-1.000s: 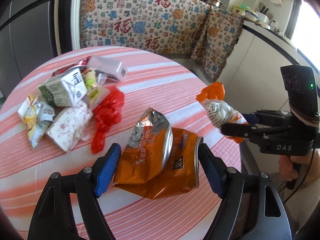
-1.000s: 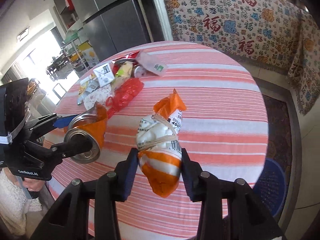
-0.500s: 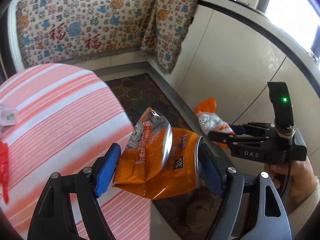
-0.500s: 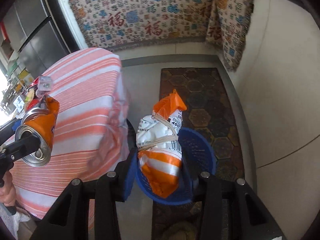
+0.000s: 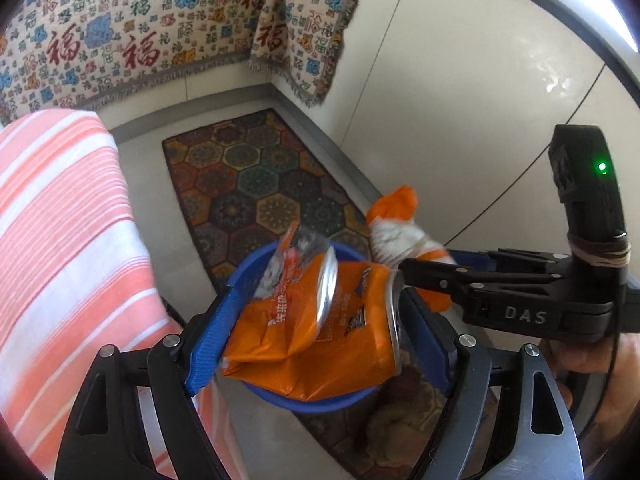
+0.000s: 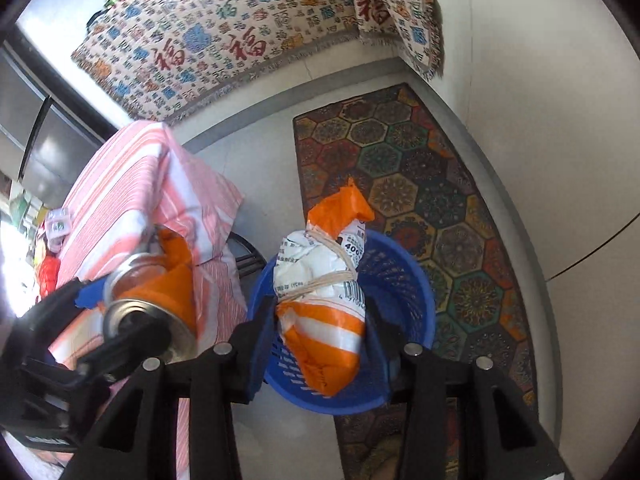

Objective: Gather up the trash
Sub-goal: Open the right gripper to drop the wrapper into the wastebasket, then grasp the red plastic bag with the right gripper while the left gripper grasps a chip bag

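Observation:
A crumpled orange snack bag and an orange can sit between the blue pads of my left gripper, right above the blue basket on the floor. Its jaws are opening; the bag's top is blurred, but the pads still touch. My right gripper has a white-and-orange tied bag between its pads, hanging over the same basket; these jaws are opening too. Each gripper shows in the other's view: the right gripper on the right, the left gripper on the left with the can.
The round table with its pink striped cloth stands just left of the basket, with more trash on its far side. A patterned rug lies under the basket. White cabinets close the right side; a patterned hanging cloth covers the back.
Both grippers have swung off the table to the right and sunk to just above the blue basket, each carrying its load. The right gripper has rolled.

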`<state>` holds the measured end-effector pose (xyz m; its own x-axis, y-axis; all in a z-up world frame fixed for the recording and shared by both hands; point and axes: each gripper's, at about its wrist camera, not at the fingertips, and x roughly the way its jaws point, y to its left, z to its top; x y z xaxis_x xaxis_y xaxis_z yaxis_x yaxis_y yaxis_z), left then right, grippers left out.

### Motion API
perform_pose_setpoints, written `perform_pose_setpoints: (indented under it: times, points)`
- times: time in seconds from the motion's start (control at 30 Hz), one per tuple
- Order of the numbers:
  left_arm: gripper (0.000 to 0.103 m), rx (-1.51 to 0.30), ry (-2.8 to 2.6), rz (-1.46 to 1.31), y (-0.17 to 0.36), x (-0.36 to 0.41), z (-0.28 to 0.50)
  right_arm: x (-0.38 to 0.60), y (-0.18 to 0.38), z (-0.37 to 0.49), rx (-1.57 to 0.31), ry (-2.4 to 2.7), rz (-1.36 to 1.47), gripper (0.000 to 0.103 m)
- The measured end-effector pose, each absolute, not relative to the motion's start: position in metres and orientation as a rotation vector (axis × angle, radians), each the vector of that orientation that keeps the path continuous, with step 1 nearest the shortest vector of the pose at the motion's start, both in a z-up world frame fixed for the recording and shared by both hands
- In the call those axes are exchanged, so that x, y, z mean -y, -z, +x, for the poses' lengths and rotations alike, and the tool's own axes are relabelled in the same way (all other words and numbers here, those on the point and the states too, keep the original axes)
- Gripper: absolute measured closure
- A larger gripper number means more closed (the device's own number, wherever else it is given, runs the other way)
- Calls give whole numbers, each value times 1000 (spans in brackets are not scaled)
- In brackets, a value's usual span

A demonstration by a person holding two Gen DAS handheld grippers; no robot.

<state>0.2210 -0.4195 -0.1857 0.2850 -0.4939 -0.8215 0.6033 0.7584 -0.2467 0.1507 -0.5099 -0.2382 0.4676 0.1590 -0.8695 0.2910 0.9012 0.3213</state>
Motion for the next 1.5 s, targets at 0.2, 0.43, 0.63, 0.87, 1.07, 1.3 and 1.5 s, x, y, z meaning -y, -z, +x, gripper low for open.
perform_pose_setpoints:
  times: [0.2, 0.43, 0.63, 0.87, 1.07, 1.3, 1.5]
  points:
    - [12, -1052, 722, 81, 183, 415, 224, 517, 239, 154, -1081, 121, 486, 50]
    - [10, -957, 700, 13, 132, 363, 199, 505, 209, 142, -997, 149, 379, 50]
    - [8, -938, 544, -43, 117, 272, 168, 453, 168, 129, -876, 110, 234, 48]
    - [8, -929, 227, -31, 131, 139, 122, 332, 147, 133, -814, -124, 110, 46]
    - [8, -945, 1, -52, 157, 49, 115, 214, 168, 154, -892, -282, -56, 46]
    - [7, -973, -47, -17, 181, 17, 137, 138, 191, 181, -928, -302, -88, 46]
    - [2, -962, -51, -7, 182, 7, 154, 88, 198, 197, -901, -358, -99, 30]
